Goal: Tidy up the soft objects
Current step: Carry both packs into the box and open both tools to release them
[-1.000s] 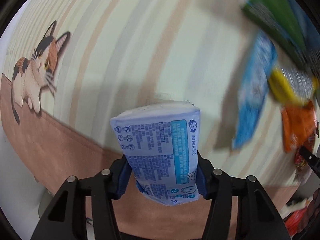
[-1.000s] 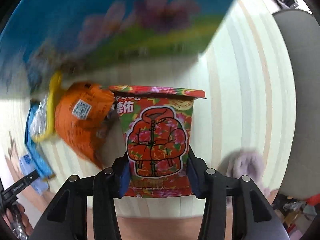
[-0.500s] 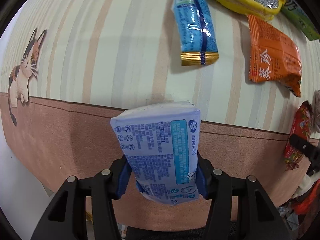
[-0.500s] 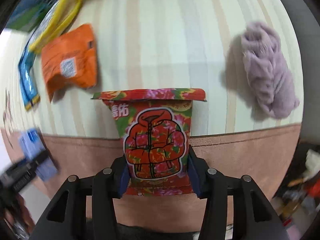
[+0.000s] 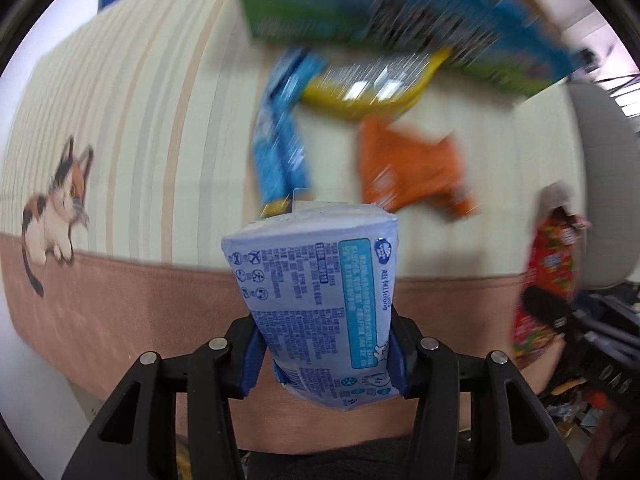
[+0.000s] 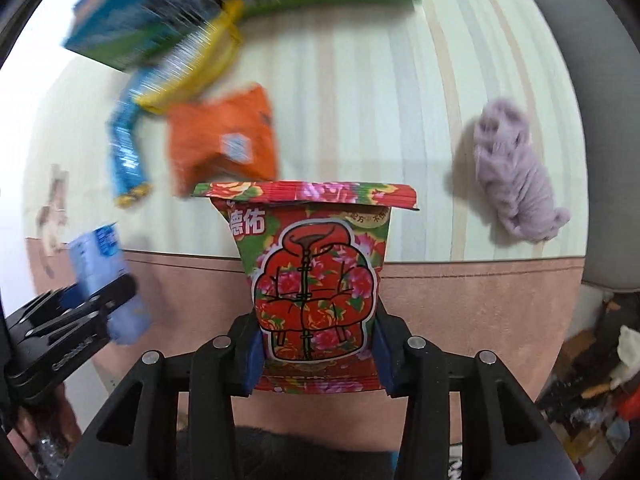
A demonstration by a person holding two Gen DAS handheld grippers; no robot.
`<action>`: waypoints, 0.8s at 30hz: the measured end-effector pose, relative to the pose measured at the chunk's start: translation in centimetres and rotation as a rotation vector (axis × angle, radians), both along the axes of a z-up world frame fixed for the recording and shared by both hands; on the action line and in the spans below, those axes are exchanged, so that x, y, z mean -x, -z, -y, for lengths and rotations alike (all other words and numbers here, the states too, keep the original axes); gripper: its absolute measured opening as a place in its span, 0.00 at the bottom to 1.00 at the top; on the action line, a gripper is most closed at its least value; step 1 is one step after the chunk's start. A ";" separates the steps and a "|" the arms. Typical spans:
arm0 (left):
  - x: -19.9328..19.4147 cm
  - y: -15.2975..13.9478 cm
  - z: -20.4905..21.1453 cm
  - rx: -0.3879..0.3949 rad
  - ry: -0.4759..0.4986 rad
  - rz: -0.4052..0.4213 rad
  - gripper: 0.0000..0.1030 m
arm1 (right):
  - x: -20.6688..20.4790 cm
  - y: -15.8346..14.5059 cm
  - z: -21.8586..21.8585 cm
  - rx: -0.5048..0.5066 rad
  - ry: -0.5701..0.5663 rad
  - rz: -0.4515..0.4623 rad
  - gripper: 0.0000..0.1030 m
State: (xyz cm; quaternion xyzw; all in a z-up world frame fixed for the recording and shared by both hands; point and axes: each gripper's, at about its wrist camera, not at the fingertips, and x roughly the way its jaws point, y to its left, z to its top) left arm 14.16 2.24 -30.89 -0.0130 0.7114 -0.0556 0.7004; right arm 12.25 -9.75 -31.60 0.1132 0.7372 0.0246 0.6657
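Note:
My left gripper (image 5: 322,354) is shut on a pale blue tissue pack (image 5: 320,300), held above the brown front band of the striped mat. My right gripper (image 6: 316,354) is shut on a red floral packet (image 6: 316,276) with a jacket picture, also held above the brown band. Each gripper shows in the other view: the left one with its blue pack (image 6: 104,276) at the left, the red packet (image 5: 548,276) at the right. On the mat lie an orange packet (image 6: 228,136), a blue sachet (image 6: 126,148), a yellow-edged packet (image 6: 192,68) and a purple fluffy cloth (image 6: 512,168).
A blue-green box (image 6: 224,4) stands at the far edge of the mat (image 6: 360,100). A cat picture (image 5: 56,212) is printed on the mat's left. A grey chair (image 6: 600,120) is at the right, clutter on the floor (image 6: 592,380) below it.
Both views have swung back up toward the far box, with motion blur. Both grippers keep hold of their packs. The packets on the mat lie where they were.

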 end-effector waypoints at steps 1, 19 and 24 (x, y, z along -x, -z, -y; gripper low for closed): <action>-0.6 -1.8 0.5 0.025 0.002 0.026 0.46 | -0.2 -1.3 0.0 -0.017 0.001 0.023 0.45; -30.6 -8.9 8.3 0.001 0.114 0.074 0.46 | -27.7 -13.2 5.3 -0.018 0.026 0.240 0.45; -36.2 -2.8 9.0 -0.063 0.103 -0.038 0.46 | -32.1 -6.2 6.1 0.033 0.001 0.101 0.45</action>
